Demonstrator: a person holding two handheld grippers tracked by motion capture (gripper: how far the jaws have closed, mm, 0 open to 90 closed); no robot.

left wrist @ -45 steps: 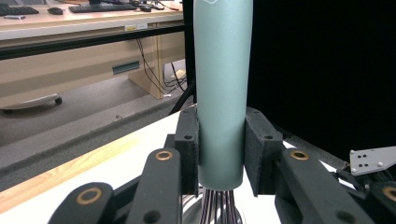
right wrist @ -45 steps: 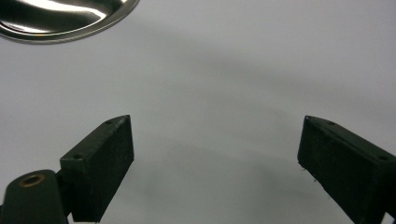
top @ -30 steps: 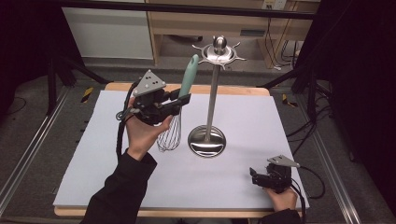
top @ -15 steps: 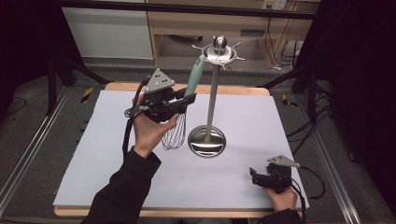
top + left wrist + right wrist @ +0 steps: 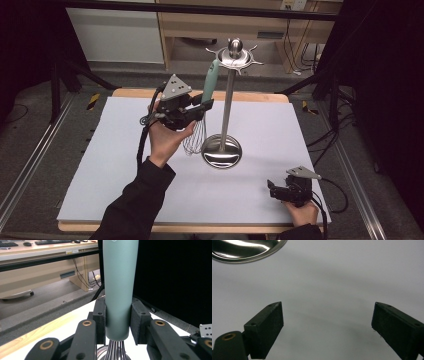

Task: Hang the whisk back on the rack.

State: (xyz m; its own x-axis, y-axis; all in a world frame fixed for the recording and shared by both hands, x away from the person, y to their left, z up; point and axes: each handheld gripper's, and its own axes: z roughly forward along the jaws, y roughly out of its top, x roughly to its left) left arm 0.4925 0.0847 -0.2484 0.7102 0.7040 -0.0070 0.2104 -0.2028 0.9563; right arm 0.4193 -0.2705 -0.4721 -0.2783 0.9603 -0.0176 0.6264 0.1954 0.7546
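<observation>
White worktop (image 5: 120, 165) carrying steel stand (image 5: 222, 150) at middle; whisk (image 5: 209, 87) raised just left of stand pole, handle up, wires down; left tool (image 5: 200, 107) clamped on green handle; right tool (image 5: 272, 187) resting near right corner, wide open, gripping nothing.

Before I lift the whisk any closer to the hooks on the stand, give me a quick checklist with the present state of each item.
1. Left gripper clamped on the whisk handle: ok, pads press both sides near its lower end.
2. Whisk upright, wires down: ok, slightly tilted toward the stand.
3. Handle top level with the hook ring: ok in the high view.
4. Hanging loop on the handle's end: cannot tell, cropped in the left gripper view.
5. Stand base flat on the white mat: ok.
6. Right gripper out of the way: ok, open at the mat's near right corner.
</observation>
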